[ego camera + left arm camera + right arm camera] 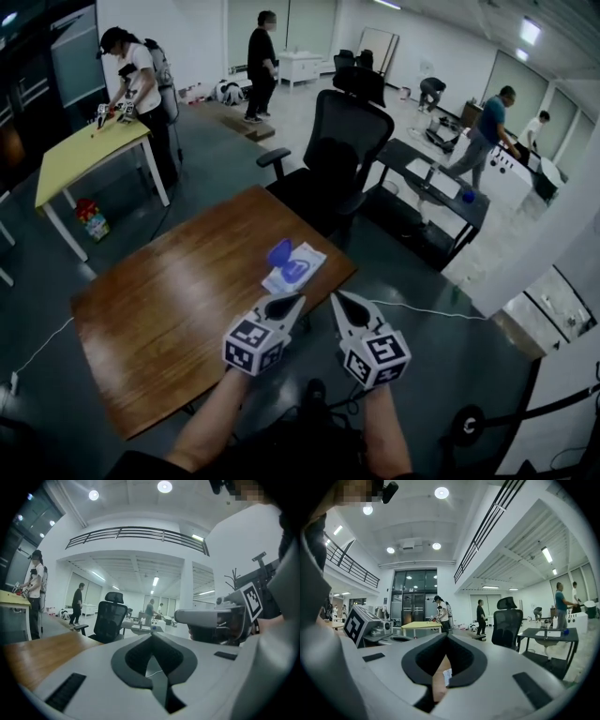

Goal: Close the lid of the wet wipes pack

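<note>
Both pairs of jaws are sitting pinched together, holding nothing, as your left gripper (296, 300) and right gripper (336, 297) are hovering by the table's (169, 300) near edge. At twelve o'clock, just beyond, the wet wipes pack (298, 272) is lying flat, its blue lid (279, 252) standing open. You are likely approaching; next, press that lid down.

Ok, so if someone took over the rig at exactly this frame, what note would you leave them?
Left gripper: shut, empty, just short of the pack.
Right gripper: shut, empty, beside the left one.
Wet wipes pack: flat on the wooden table, near its right corner, untouched.
Blue lid: standing open.
Done: nothing yet.
Left: press the lid down until it is closed.
</note>
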A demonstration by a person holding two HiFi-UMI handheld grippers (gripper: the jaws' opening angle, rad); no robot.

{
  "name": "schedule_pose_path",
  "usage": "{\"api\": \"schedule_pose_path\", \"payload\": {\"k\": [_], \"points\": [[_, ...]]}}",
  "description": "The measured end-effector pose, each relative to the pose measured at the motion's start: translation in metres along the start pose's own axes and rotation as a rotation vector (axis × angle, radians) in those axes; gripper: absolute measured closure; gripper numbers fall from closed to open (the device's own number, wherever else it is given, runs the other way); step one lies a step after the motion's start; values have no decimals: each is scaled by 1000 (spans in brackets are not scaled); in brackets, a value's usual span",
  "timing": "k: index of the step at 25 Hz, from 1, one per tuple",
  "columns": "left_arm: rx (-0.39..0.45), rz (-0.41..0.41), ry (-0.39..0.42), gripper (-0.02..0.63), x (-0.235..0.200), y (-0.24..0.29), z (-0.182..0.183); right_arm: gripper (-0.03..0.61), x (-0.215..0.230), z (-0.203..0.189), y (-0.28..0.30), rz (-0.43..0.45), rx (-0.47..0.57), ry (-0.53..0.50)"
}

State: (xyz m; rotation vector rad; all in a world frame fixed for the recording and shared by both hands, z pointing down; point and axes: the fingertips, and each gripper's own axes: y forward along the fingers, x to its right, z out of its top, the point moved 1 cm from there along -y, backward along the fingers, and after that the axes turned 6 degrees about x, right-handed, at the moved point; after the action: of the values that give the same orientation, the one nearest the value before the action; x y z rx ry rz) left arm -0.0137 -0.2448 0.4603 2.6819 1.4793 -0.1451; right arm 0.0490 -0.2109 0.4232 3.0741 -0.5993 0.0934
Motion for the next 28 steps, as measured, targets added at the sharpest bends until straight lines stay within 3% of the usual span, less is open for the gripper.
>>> {"api": "schedule_pose_path", "payload": {"k": [17,28], "points": [[-12,185,7,607,-74,123,1,568,128,0,94,165,-18,34],[-113,303,8,607,-128,136,-28,568,154,-15,122,208,-62,77]]}}
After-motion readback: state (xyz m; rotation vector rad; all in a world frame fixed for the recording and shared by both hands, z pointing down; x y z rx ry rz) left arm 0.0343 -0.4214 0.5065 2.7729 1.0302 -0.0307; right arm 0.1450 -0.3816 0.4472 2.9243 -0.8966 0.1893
